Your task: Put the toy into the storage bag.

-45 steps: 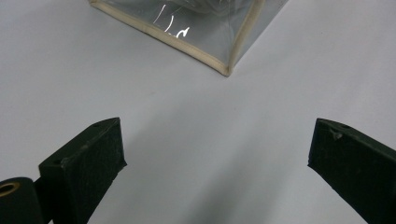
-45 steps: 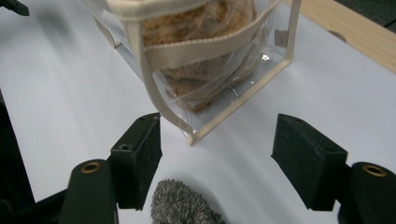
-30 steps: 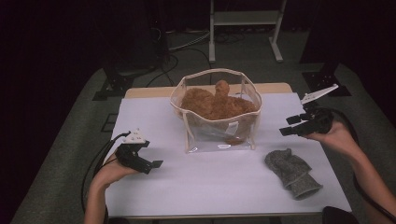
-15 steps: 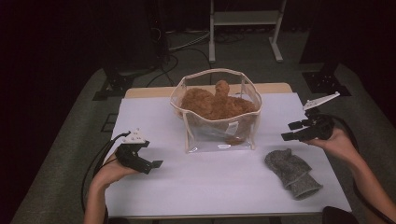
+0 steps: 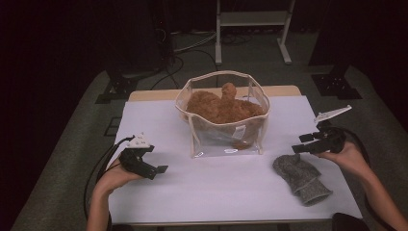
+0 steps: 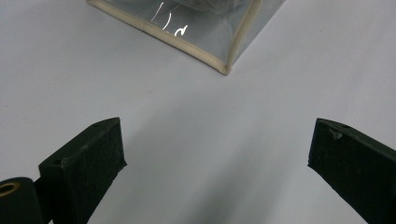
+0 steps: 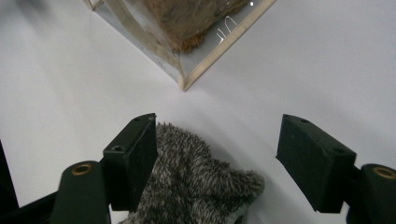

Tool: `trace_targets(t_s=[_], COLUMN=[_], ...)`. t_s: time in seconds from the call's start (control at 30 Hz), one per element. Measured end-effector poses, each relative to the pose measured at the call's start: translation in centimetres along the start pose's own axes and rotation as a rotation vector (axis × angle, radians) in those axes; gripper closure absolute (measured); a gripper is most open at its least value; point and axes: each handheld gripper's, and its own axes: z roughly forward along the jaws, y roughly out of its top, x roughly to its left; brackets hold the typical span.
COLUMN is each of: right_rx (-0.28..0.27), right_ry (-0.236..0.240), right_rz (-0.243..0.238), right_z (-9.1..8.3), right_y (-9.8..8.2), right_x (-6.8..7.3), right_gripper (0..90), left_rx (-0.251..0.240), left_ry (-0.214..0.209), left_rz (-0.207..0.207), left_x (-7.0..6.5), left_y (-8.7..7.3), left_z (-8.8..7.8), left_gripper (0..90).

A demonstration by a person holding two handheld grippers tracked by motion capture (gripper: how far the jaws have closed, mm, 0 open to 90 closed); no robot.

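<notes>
The white table (image 5: pixel 226 192) sits in a dark room, with cables and a stand leg on the floor behind it. The grey fuzzy sock (image 5: pixel 302 179) lies flat just below and in front of your right gripper (image 5: pixel 305 142); in the right gripper view the sock (image 7: pixel 196 179) shows under the jaws, nearer 1 jaw than the other. Those jaws stand wide with nothing pinched, and they have just been opening a little further. If you close from here off-centre, you may nip only a tuft of pile and the sock will slide out, or you may drag it across the smooth cover. Beyond the sock, the clear bag (image 5: pixel 226 137) of brown plush stands ahead of the gripper; a careless swing could clip its corner (image 7: pixel 184 84) and tip it. Your right hand (image 5: pixel 347 156) holds its gripper low, tilted down, apparently above the sock rather than on it. Your left gripper (image 5: pixel 154 169) rests low near the bag's other side, jaws wide and empty.
</notes>
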Motion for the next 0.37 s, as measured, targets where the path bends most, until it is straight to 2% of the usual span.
trace_targets(t_s=[0.2, 0.37], right_rx=[0.009, 0.019], right_ry=[0.003, -0.006], right_rz=[0.014, 0.0], right_z=[0.7, 1.2], right_y=[-1.1, -1.8], right_x=[0.1, 0.6], right_gripper=[26.2, 24.7], left_rx=[0.004, 0.004], left_ry=[-0.003, -0.001], left_rz=[0.004, -0.001], left_x=[0.0, 0.0], left_y=[0.0, 0.0], left_z=[0.2, 0.2], left_gripper=[2.8, 2.8])
